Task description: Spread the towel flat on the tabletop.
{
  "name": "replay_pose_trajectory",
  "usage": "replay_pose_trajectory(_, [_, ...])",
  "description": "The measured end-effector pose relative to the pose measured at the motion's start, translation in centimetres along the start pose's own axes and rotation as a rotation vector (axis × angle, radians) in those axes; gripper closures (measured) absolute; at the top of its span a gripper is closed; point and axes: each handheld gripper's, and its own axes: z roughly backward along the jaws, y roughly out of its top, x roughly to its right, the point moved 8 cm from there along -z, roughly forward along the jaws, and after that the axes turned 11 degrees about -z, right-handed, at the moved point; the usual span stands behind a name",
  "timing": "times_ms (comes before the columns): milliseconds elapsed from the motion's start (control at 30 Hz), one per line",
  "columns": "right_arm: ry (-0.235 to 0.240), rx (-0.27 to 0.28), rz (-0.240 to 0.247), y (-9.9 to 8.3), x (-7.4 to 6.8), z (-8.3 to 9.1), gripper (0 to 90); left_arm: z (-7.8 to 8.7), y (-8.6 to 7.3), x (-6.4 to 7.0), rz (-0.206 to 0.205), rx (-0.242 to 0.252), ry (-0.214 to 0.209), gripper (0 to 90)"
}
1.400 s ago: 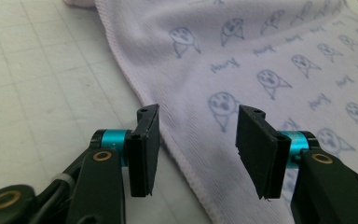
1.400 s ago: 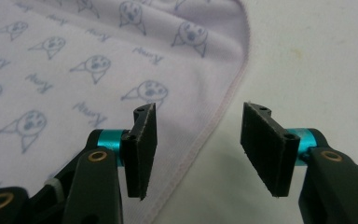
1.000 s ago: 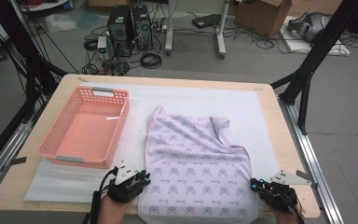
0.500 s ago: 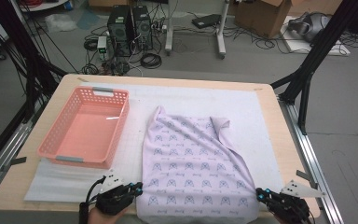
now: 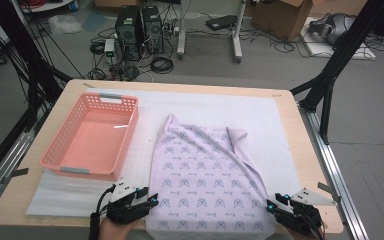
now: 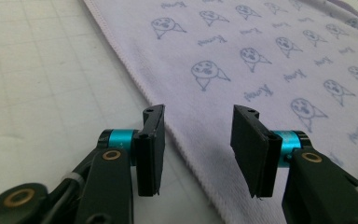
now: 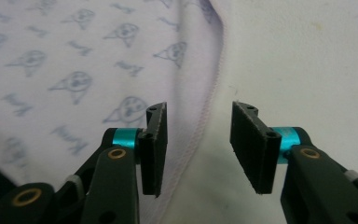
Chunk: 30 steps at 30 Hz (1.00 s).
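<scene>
High view: cloth (image 5: 207, 180) lengthwise toward person.

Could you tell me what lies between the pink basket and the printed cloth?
Only a bare strip of white mat separates the pink basket from the printed cloth, seen in the high view.

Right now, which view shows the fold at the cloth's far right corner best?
The high view: the whole lilac cloth lies in frame, its far right corner turned over. The left gripper view and right gripper view catch just hemmed near edges between open jaws.
</scene>
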Motion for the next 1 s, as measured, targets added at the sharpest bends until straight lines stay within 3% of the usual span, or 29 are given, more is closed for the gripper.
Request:
replay_pose_trajectory(67, [-0.017, -0.014, 0.003, 0.0, 0.2, -0.9, 57.3, -0.3, 0.0, 0.1, -0.055, 0.000, 0.038, 64.7])
replay_pose_trajectory(100, [-0.020, -0.001, 0.005, 0.2, 0.2, -1.0, 63.4, -0.3, -0.1, 0.1, -0.082, 0.000, 0.065, 71.9])
replay_pose_trajectory(133, [-0.017, -0.006, 0.004, 0.2, 0.1, -1.1, 71.5, -0.2, -0.1, 0.0, -0.071, -0.001, 0.054, 80.4])
replay_pose_trajectory(167, [0.012, -0.011, 0.000, 0.2, 0.0, -1.0, 87.9, -0.1, -0.1, 0.0, -0.056, -0.007, 0.051, 86.7])
replay_pose_trajectory(233, [0.022, -0.022, -0.004, 0.0, -0.1, -0.8, 88.0, 0.3, -0.3, 0.2, -0.063, -0.022, 0.050, 87.5])
replay_pose_trajectory(400, [0.055, -0.046, 0.010, -1.2, -0.4, 1.0, 88.5, 2.2, -1.3, 0.5, -0.035, -0.045, 0.020, 87.8])
replay_pose_trajectory(500, [0.077, -0.063, 0.014, -2.0, -0.8, 2.2, 88.5, 3.2, -2.0, 1.4, -0.051, -0.058, -0.004, 87.7])
replay_pose_trajectory(567, [0.090, -0.083, 0.027, -2.6, -1.2, 2.6, 86.7, 3.4, -2.2, 1.6, -0.063, -0.056, -0.013, 86.7])
replay_pose_trajectory(633, [0.081, -0.075, 0.020, -2.6, -1.2, 2.6, 71.1, 3.2, -1.8, 1.5, -0.050, -0.036, -0.021, 73.1])
replay_pose_trajectory(733, [0.065, -0.020, -0.003, -1.5, -1.1, 2.4, 61.9, 2.7, -1.2, 1.2, -0.039, -0.004, -0.022, 59.9])
replay_pose_trajectory(800, [0.054, 0.015, 0.001, -0.8, -1.1, 2.0, 60.0, 2.2, -0.7, 0.9, -0.041, 0.015, -0.014, 55.1])
replay_pose_trajectory(1000, [0.025, 0.012, 0.028, 0.5, -0.9, -0.3, 60.4, 0.8, 0.2, -0.4, -0.016, 0.032, -0.012, 51.6])
